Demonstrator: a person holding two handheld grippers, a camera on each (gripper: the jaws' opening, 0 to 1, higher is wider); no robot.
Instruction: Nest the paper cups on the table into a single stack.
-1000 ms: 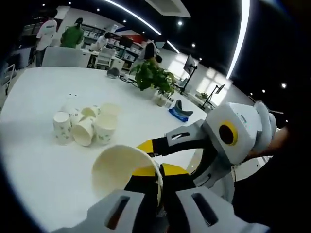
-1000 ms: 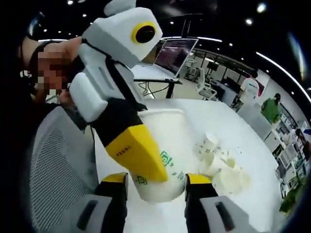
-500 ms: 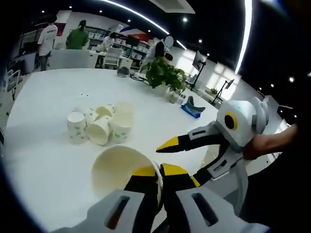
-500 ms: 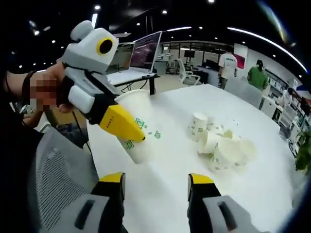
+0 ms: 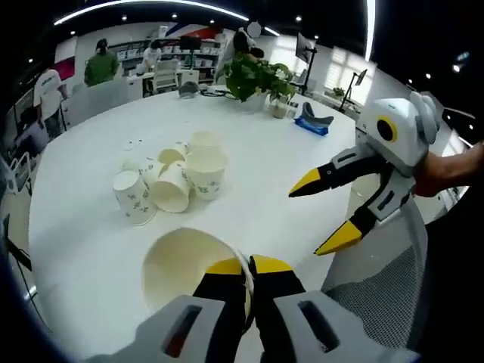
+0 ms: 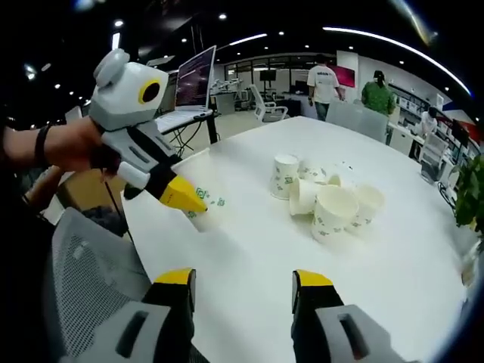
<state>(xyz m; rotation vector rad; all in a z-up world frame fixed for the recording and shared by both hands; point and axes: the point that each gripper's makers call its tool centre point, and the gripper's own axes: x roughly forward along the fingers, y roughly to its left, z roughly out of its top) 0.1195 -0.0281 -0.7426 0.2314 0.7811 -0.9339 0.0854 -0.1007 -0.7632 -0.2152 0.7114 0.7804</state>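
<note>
My left gripper (image 5: pixel 248 266) is shut on the rim of a white paper cup (image 5: pixel 181 265) whose mouth faces the camera, held above the near part of the white table (image 5: pixel 91 242). Several more cups with green print (image 5: pixel 174 178) lie and stand in a cluster at the table's middle. My right gripper (image 5: pixel 306 221) enters from the right, open and holding nothing, a short way from the held cup. In the right gripper view my right gripper (image 6: pixel 243 278) stands open over the table, the left gripper (image 6: pixel 189 200) hides most of its cup, and the cluster (image 6: pixel 325 197) lies beyond.
A potted plant (image 5: pixel 253 76) and a blue object (image 5: pixel 314 121) sit at the table's far side. A grey mesh chair (image 6: pixel 83 280) stands at the near table edge. A laptop (image 6: pixel 193 79) rests on a desk behind, and people stand in the background.
My right gripper, whose jaws flanked the held cup's base, has drawn back and now stands apart from it. The left gripper keeps its hold on the cup.
</note>
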